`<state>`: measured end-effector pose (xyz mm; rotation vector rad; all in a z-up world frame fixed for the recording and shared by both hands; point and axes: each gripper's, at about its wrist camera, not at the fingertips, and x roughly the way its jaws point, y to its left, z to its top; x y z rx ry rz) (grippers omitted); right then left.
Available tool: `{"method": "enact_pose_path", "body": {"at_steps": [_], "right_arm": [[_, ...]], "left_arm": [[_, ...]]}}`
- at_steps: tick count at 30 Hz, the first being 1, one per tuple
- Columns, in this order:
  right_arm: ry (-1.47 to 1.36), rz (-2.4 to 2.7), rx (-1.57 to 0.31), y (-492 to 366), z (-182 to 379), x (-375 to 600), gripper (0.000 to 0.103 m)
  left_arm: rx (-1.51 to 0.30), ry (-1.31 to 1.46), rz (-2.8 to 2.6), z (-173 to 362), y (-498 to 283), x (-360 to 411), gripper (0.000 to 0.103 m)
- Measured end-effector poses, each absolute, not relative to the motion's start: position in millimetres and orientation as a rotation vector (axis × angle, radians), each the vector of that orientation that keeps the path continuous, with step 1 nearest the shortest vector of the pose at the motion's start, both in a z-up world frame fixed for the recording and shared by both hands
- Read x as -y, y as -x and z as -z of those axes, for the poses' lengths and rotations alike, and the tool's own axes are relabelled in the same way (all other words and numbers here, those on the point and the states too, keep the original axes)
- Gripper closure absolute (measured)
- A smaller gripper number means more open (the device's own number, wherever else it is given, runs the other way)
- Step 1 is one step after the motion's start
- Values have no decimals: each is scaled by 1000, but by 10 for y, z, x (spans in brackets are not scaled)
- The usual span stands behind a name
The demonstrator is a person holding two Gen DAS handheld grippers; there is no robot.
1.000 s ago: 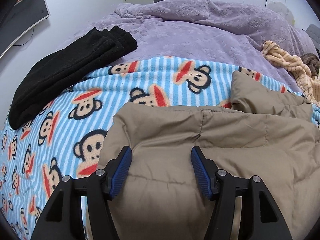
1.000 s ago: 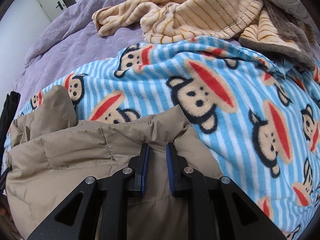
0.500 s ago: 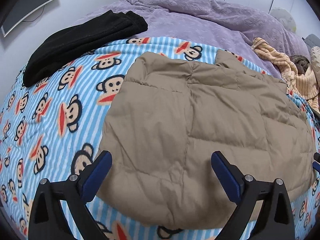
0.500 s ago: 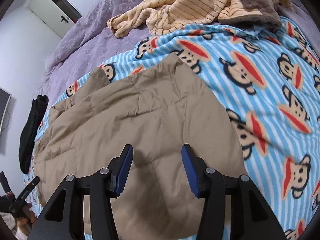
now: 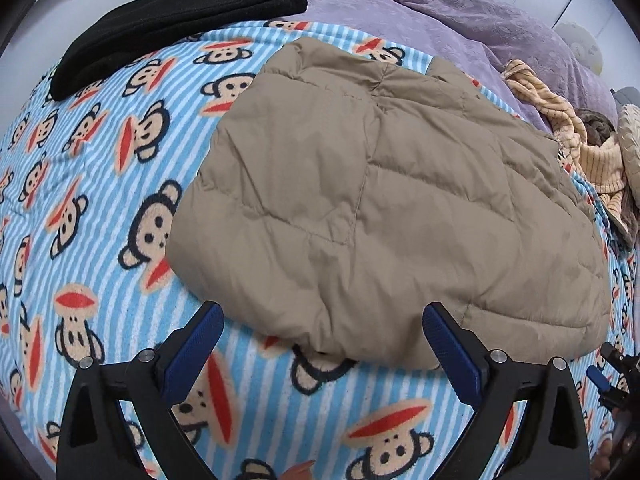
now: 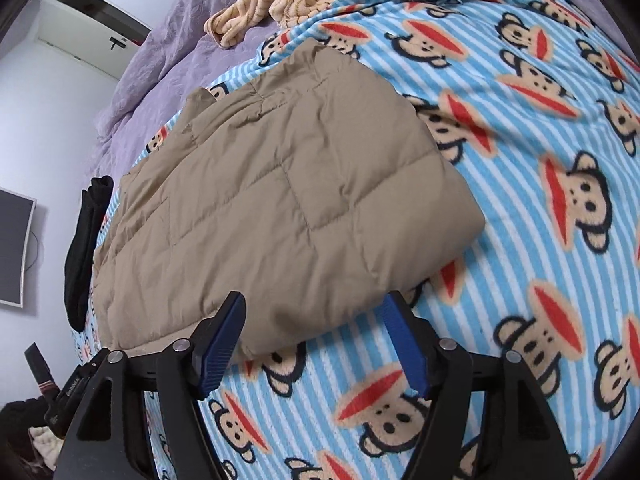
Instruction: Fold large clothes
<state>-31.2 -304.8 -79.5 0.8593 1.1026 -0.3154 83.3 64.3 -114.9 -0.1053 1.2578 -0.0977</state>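
1. The tan quilted jacket (image 5: 372,208) lies on the monkey-print blanket (image 5: 100,184) as a flat, roughly rectangular bundle, its sides apparently turned under and its near edge a rounded fold. It looks at least halfway folded.
2. The left gripper (image 5: 322,346) hangs just short of the jacket's near edge, its jaws wide apart and empty.
3. The right gripper (image 6: 316,334) sits over the same near edge, toward the jacket's other corner. Its jaws are opening, and the fold shows in the gap between them, but the pads do not press on it.
4. What is left is a judgement: perhaps one more fold to make the bundle smaller, or only moving it aside. The far edge of the jacket is uneven, with a flap sticking up.
5. Beyond the jacket's far left corner lies a folded black garment (image 5: 168,20). Past its far right side is a crumpled striped yellow garment (image 5: 560,128) on the purple bedspread (image 5: 460,12).
6. Nothing lies on the jacket, and the blanket around it gives room to work.
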Motion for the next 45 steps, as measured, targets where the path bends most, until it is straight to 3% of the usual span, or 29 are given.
{"method": "enact_pose_path", "body": {"at_steps": [9, 11, 26, 37, 38, 45], "right_arm": [[-1041, 303, -1107, 479, 1070, 3071, 22], [-1052, 294, -1099, 453, 1094, 3069, 11], [-1192, 206, -1066, 131, 1355, 3026, 11], [-1225, 198, -1015, 123, 1346, 3085, 10], [-1227, 199, -1007, 122, 1345, 3095, 1], [-1266, 199, -986, 55, 1398, 3144, 0]], "left_arm": [[-1288, 114, 74, 1246, -763, -698, 3], [-1293, 120, 67, 1266, -760, -712, 3], [-1319, 170, 76, 1400, -767, -802, 3], [-1303, 425, 128, 1466, -732, -1208, 3], [-1315, 462, 159, 1512, -730, -1221, 3], [-1333, 589, 243, 1718, -864, -1238, 3]]}}
